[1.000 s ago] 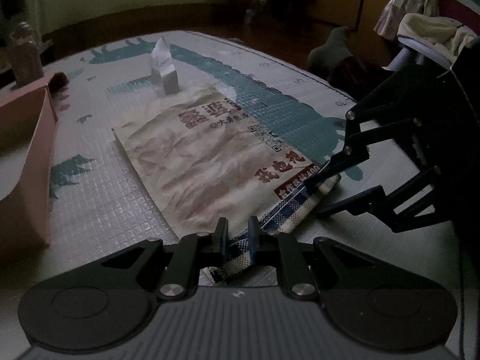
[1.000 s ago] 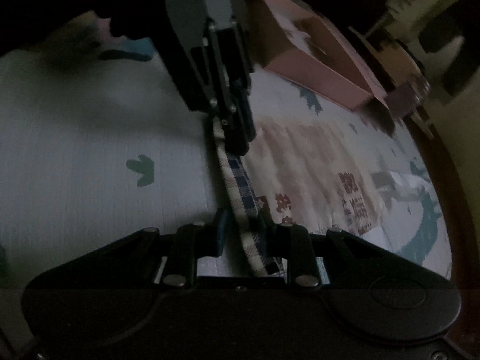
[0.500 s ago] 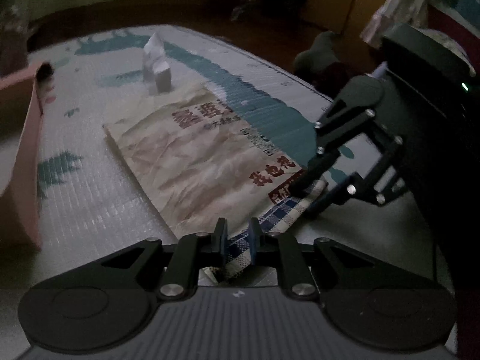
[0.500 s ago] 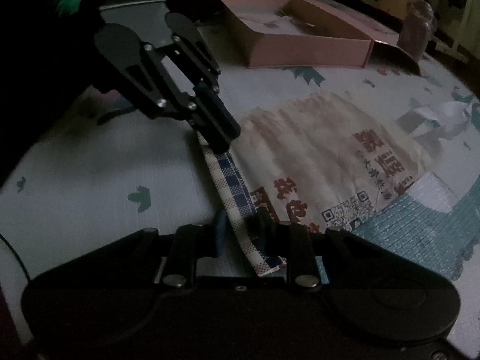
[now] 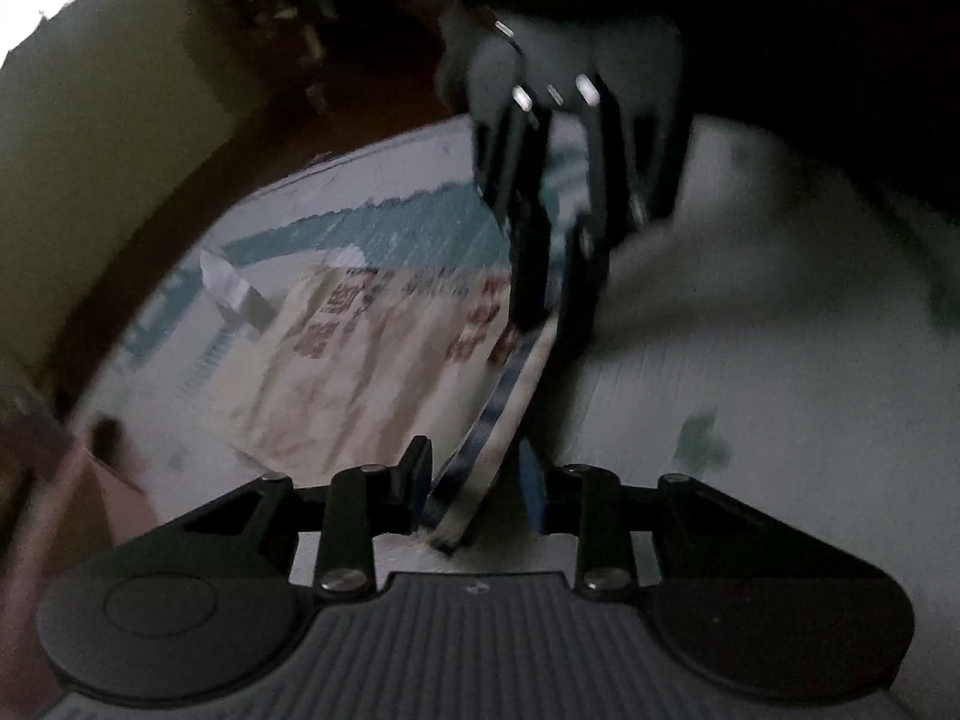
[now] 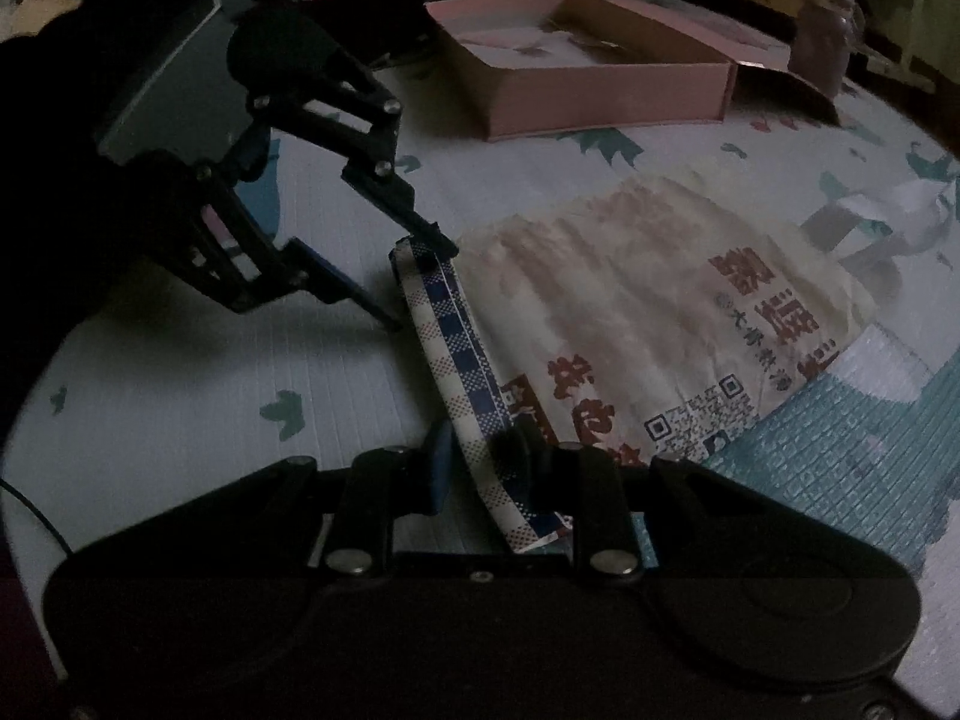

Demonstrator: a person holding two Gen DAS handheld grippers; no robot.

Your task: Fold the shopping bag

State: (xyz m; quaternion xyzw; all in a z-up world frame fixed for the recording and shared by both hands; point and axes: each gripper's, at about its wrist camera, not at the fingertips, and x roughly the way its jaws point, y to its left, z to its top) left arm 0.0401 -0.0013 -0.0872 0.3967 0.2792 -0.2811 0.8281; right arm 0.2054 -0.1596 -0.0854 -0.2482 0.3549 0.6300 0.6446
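Right wrist view, right claw (image 6: 477,456) pinching crinkled bag's (image 6: 648,312) checkered folded edge, left claw (image 6: 420,279) released.

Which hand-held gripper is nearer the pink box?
Left. The left hand-held gripper sits at the bag edge's far end toward the pink box; the right hand-held gripper grips the near end.

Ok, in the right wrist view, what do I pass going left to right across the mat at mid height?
Left gripper, open beside the bag's end → blue checked folded edge → printed shopping bag → white crumpled paper at the far right.
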